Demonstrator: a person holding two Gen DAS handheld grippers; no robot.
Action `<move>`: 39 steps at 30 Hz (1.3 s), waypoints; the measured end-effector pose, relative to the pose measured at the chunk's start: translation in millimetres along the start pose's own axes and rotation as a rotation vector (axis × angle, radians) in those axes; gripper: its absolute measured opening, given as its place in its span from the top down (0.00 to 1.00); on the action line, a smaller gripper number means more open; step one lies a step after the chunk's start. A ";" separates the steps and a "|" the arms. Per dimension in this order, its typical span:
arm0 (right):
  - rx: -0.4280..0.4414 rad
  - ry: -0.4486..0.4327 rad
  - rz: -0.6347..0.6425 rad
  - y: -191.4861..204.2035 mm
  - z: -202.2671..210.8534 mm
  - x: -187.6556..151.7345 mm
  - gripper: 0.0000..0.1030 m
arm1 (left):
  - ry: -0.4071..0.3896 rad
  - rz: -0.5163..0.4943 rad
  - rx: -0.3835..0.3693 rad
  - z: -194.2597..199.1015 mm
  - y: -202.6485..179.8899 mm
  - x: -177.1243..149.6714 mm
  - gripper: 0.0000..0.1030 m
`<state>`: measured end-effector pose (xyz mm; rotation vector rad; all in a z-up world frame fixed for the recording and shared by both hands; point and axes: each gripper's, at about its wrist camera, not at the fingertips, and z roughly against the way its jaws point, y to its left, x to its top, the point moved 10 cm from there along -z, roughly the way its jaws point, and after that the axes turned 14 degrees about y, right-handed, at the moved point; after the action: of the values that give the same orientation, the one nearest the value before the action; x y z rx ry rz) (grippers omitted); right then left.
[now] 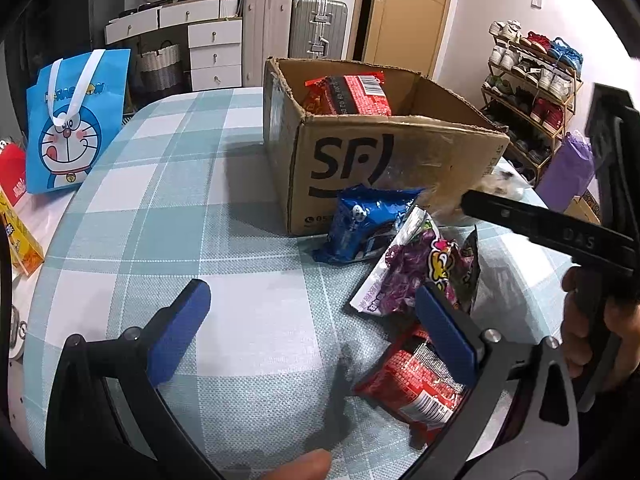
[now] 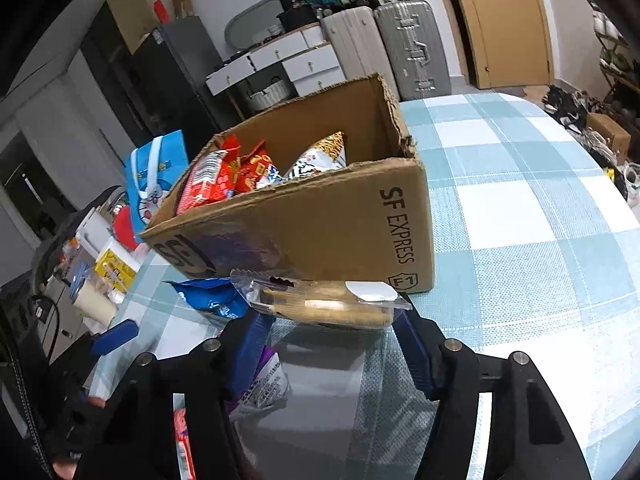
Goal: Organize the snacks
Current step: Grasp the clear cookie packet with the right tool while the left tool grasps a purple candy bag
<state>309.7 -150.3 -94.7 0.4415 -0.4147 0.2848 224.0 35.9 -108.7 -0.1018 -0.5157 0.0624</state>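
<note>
An open cardboard SF box stands on the checked table and holds red snack packs; it also shows in the right wrist view. In front of it lie a blue pack, a purple pack and a red pack. My left gripper is open and empty above the table, its right finger over the purple and red packs. My right gripper is shut on a clear-wrapped brown snack, held just in front of the box; it shows in the left wrist view.
A blue Doraemon bag and yellow box stand at the table's left. Drawers, suitcases and a door are behind. A shoe rack and purple bag are at the right.
</note>
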 end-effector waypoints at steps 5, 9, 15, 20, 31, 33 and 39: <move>-0.017 -0.042 0.051 -6.7 25.1 -6.6 0.40 | 0.003 -0.013 -0.064 1.6 -14.1 0.3 0.01; -0.027 -0.050 0.056 -19.1 37.7 -7.9 0.40 | 0.016 -0.069 -0.083 -1.4 -37.1 0.0 0.01; -0.023 -0.056 0.041 -31.0 50.3 -4.8 0.40 | 0.061 -0.136 -0.082 -14.6 -65.1 2.7 0.01; -0.028 -0.058 0.042 -35.0 55.3 -4.6 0.40 | 0.109 -0.145 -0.074 -31.8 -74.8 9.6 0.01; -0.029 -0.049 0.044 -34.7 52.4 -4.8 0.40 | 0.144 -0.090 -0.180 -49.6 -78.9 10.6 0.29; -0.032 -0.053 0.053 -32.6 52.7 -5.1 0.40 | 0.131 -0.105 -0.191 -47.5 -80.0 10.7 0.37; -0.032 -0.053 0.061 -29.1 52.5 -7.0 0.40 | 0.101 -0.135 -0.199 -37.9 -89.9 10.3 0.54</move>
<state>296.7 -201.2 -64.9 0.4065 -0.4846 0.3256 254.7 -55.5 -126.3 -0.2633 -0.4262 -0.1262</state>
